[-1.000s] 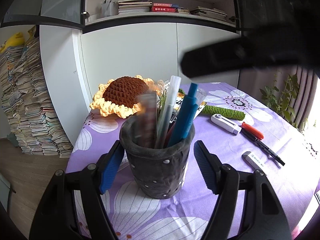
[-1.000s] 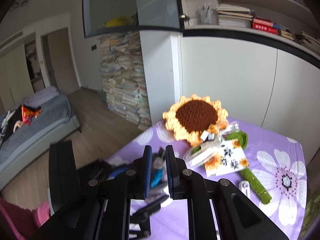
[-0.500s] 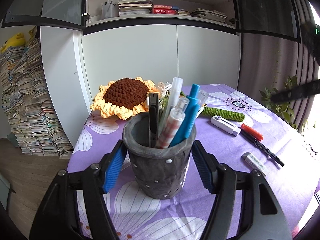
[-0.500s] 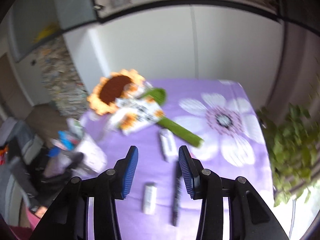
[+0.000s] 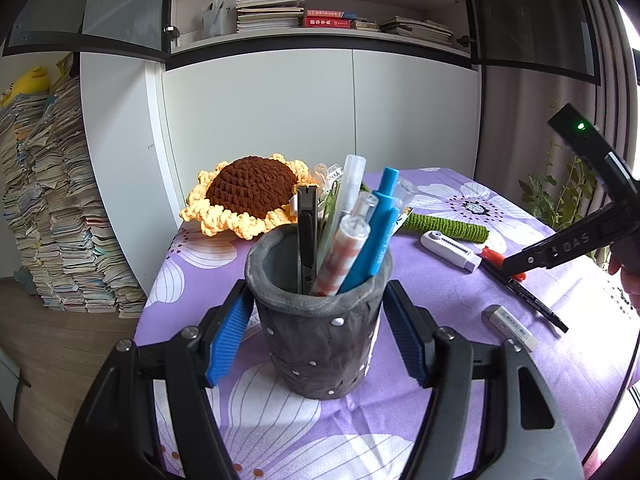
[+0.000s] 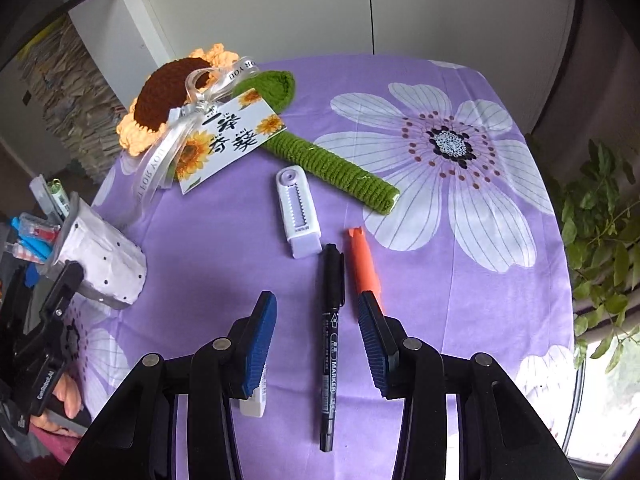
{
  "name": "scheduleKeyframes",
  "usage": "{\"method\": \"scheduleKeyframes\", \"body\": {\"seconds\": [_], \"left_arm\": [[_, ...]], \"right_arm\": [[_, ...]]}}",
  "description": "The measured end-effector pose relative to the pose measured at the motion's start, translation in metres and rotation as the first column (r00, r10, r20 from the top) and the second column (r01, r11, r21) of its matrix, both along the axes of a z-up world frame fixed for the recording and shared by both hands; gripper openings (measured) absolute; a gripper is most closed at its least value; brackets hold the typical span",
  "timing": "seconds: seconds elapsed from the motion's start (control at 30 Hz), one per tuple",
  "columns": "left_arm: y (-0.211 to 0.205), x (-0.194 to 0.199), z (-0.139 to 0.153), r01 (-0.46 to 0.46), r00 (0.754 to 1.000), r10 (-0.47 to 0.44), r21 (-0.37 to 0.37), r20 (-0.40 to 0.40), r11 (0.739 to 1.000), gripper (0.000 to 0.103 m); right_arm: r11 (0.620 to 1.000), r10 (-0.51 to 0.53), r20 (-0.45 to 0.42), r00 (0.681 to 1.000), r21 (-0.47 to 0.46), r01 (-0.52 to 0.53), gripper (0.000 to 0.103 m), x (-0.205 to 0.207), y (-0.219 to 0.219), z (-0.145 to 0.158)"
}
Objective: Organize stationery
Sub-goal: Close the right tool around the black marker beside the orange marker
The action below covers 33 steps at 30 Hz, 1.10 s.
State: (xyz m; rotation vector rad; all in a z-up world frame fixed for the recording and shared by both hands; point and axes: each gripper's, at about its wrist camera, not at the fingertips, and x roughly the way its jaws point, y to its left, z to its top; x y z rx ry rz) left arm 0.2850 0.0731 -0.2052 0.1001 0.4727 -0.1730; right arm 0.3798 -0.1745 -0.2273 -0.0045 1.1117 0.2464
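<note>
Jaws wide: left gripper flanks dimpled grey holder, right gripper straddles slim black marker.

Ahead of the left tongs stand white cupboard doors, with open shelves of books above. To their left a tall stack of papers rises from the wood floor. To their right hangs a curtain beside a leafy plant. Daylight falls on the bench's purple floral cloth.
</note>
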Motion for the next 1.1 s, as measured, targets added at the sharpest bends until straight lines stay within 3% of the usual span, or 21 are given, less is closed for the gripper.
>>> {"method": "scheduleKeyframes", "body": {"seconds": [0.5, 0.53, 0.63, 0.73, 0.87, 1.1], "left_arm": [[0.0, 0.0, 0.0, 0.0, 1.0, 0.0, 0.001, 0.0, 1.0, 0.066], [0.0, 0.0, 0.0, 0.0, 1.0, 0.0, 0.001, 0.0, 1.0, 0.066], [0.0, 0.0, 0.0, 0.0, 1.0, 0.0, 0.001, 0.0, 1.0, 0.066], [0.0, 0.0, 0.0, 0.0, 1.0, 0.0, 0.001, 0.0, 1.0, 0.067], [0.0, 0.0, 0.0, 0.0, 1.0, 0.0, 0.001, 0.0, 1.0, 0.067], [0.0, 0.0, 0.0, 0.0, 1.0, 0.0, 0.001, 0.0, 1.0, 0.067]], "right_arm": [[0.993, 0.005, 0.009, 1.0, -0.115, -0.004, 0.042, 0.021, 0.015, -0.013], [0.992, 0.006, 0.007, 1.0, -0.123, -0.006, 0.03, 0.021, 0.015, -0.014], [0.993, 0.001, 0.016, 1.0, -0.121, 0.001, 0.008, 0.019, 0.012, -0.012], [0.999, 0.002, 0.021, 1.0, -0.046, -0.001, 0.008, 0.011, 0.006, -0.001], [0.997, 0.047, 0.045, 0.998, -0.056, -0.045, 0.008, 0.0, 0.012, 0.014], [0.997, 0.045, -0.065, 0.997, -0.059, -0.048, 0.008, 0.009, 0.015, -0.012]]}}
